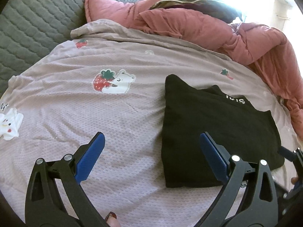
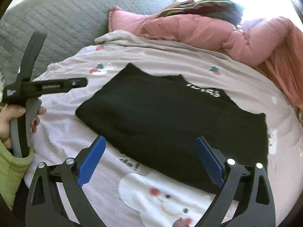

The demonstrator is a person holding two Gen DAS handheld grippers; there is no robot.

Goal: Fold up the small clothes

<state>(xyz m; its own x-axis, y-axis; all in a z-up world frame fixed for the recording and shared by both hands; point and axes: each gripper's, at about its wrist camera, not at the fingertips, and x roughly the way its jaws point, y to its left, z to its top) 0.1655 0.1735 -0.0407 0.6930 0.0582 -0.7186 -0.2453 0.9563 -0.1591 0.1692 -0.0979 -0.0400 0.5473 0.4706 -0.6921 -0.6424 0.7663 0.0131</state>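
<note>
A black garment (image 1: 217,132) with white lettering lies folded into a flat rectangle on the pale pink bed sheet (image 1: 113,113). My left gripper (image 1: 151,135) is open over the sheet, its right blue pad (image 1: 212,155) above the garment's left edge, and nothing is clamped. My right gripper (image 2: 150,138) is open too, hovering over the near edge of the black garment (image 2: 170,113), with both pads clear of the cloth. In the right wrist view a hand (image 2: 11,117) in a green sleeve holds the left gripper's grey handle (image 2: 28,117) at the far left.
The sheet (image 2: 246,79) is printed with strawberries and white bears. A crumpled pink quilt (image 1: 217,30) lies along the back and right. A grey quilted cover (image 1: 34,19) fills the back left. Dark multicoloured cloth (image 1: 198,3) sits behind the quilt by bright light.
</note>
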